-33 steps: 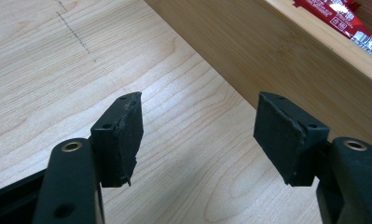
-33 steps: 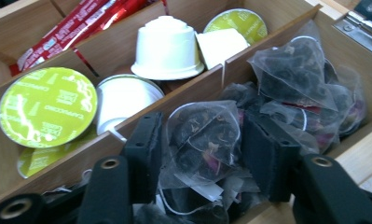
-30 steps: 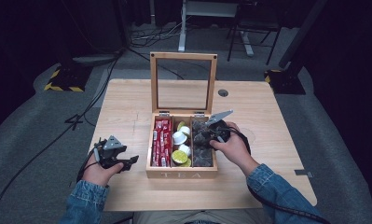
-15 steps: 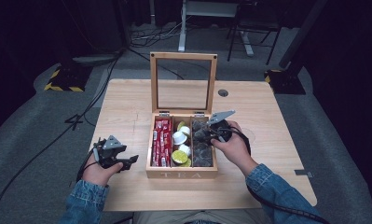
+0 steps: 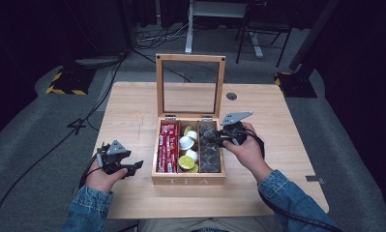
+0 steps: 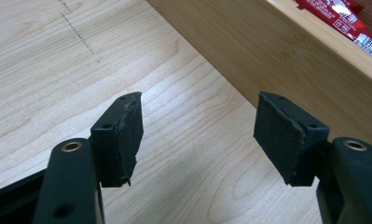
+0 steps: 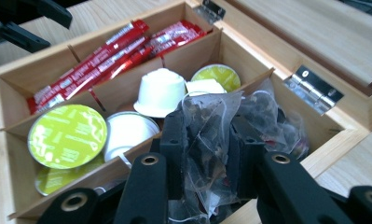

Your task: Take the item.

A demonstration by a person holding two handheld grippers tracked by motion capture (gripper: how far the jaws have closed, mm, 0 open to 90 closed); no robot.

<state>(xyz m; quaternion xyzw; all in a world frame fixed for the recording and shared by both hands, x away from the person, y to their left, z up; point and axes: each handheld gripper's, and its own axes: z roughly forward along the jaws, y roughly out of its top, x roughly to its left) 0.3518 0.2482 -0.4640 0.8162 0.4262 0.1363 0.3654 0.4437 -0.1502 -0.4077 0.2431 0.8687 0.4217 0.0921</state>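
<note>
**Right gripper pinches a tea bag in the box's right compartment**

Squarely between the black jaws of the right gripper (image 7: 207, 154) sits a mesh tea bag (image 7: 211, 130), a see-through pouch with dark leaf inside. The jaws have just been closing and now press on the pouch from both sides, its mesh bunched between the pads. The bag is at the right-hand compartment of the wooden tea box (image 5: 188, 180), over the other dark tea bags (image 5: 210, 157) piled there; whether it is lifted clear of them I cannot tell.

In the high view the right gripper (image 5: 218, 137) reaches in from the box's right side, held by the person's right hand (image 5: 246, 150). The middle compartment holds white and lime-green capsules (image 7: 67, 135), some upright and some on their sides. The left compartment is packed with red sachets (image 5: 167, 147) laid lengthwise. The box's glass-paned lid (image 5: 190, 87) stands upright on its hinges at the back.

Well apart, on the wooden table (image 5: 132, 111) left of the box, the left gripper (image 5: 132, 166) rests in the left hand (image 5: 101, 176). In the left gripper view its jaws stand apart with nothing between them, pointing towards the box's outer wall (image 6: 277, 51).
</note>
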